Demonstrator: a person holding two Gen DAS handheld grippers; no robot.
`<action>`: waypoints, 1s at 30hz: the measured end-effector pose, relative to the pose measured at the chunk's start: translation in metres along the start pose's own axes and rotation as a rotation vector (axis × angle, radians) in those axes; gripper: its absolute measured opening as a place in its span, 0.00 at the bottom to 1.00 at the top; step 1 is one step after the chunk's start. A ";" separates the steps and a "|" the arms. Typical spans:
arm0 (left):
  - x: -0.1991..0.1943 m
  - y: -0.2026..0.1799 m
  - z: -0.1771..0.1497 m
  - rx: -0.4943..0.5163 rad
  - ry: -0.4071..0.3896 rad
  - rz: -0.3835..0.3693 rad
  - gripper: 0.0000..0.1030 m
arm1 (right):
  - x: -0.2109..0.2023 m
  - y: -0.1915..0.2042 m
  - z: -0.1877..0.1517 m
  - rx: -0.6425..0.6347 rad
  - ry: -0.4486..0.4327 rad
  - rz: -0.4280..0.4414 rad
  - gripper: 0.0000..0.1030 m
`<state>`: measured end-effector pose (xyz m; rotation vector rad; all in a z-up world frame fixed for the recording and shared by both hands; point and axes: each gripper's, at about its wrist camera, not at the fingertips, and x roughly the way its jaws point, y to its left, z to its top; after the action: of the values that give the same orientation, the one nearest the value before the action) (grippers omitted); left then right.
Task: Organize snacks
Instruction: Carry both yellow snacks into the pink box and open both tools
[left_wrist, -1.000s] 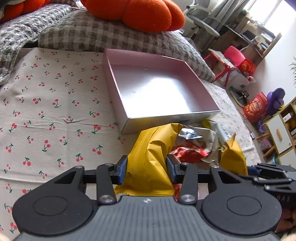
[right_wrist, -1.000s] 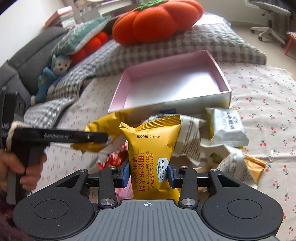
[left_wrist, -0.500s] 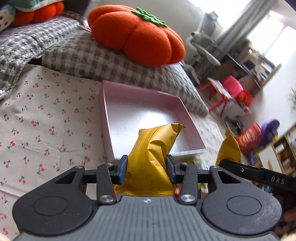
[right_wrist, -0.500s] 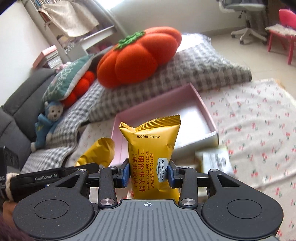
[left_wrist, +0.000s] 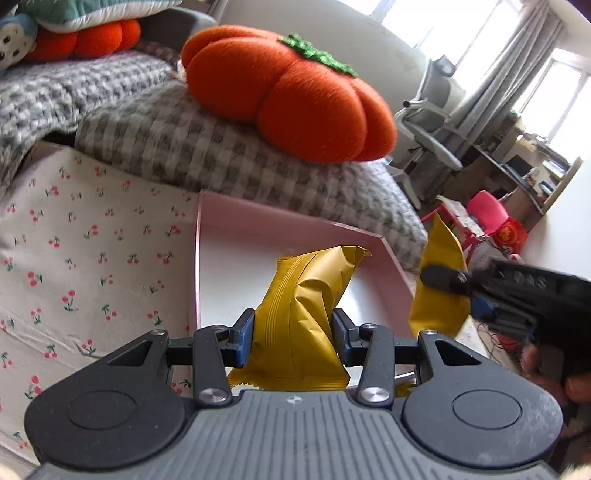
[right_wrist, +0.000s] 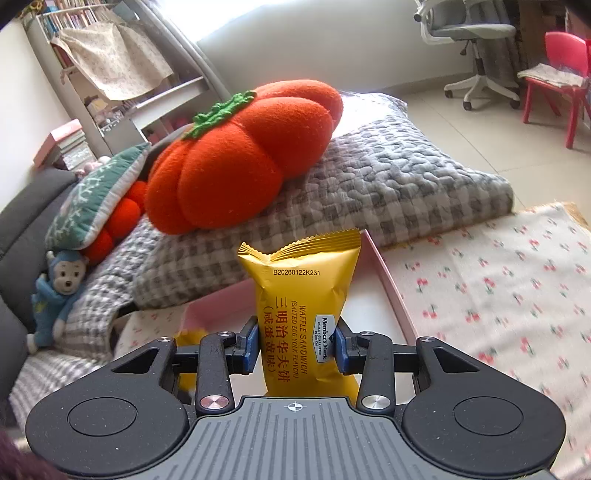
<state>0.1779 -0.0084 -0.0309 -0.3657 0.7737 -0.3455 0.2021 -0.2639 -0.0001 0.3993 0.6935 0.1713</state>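
My left gripper (left_wrist: 293, 332) is shut on a crumpled yellow snack packet (left_wrist: 306, 306), held over the near part of the open pink box (left_wrist: 197, 258). My right gripper (right_wrist: 295, 345) is shut on a yellow waffle sandwich packet (right_wrist: 303, 295), upright, above the pink box (right_wrist: 384, 273). In the left wrist view the right gripper (left_wrist: 443, 277) and its yellow packet (left_wrist: 439, 266) hang past the box's right corner. A bit of the left packet (right_wrist: 188, 338) shows low left in the right wrist view. The box floor looks white and bare where visible.
An orange pumpkin cushion (left_wrist: 291, 99) lies on grey checked pillows (left_wrist: 184, 147) right behind the box. Cherry-print cloth (left_wrist: 74, 266) covers the surface around it. A blue monkey toy (right_wrist: 55, 291) sits at left. An office chair (right_wrist: 472, 48) and a red chair (right_wrist: 554, 70) stand beyond.
Both grippers rose from the snack pile and moved forward over the pink box, each still holding its yellow packet. The pile has dropped out of view.
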 end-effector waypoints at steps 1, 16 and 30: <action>0.003 0.002 -0.001 -0.001 0.003 -0.001 0.39 | 0.008 0.000 -0.002 -0.023 0.007 -0.016 0.37; 0.015 0.012 -0.009 0.084 0.046 0.049 0.38 | 0.048 -0.008 -0.036 -0.175 0.167 -0.164 0.37; 0.008 0.012 -0.003 0.108 0.036 0.067 0.61 | 0.030 -0.003 -0.041 -0.113 0.190 -0.145 0.51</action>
<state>0.1828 -0.0021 -0.0432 -0.2327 0.7969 -0.3301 0.1981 -0.2454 -0.0474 0.2254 0.8925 0.1109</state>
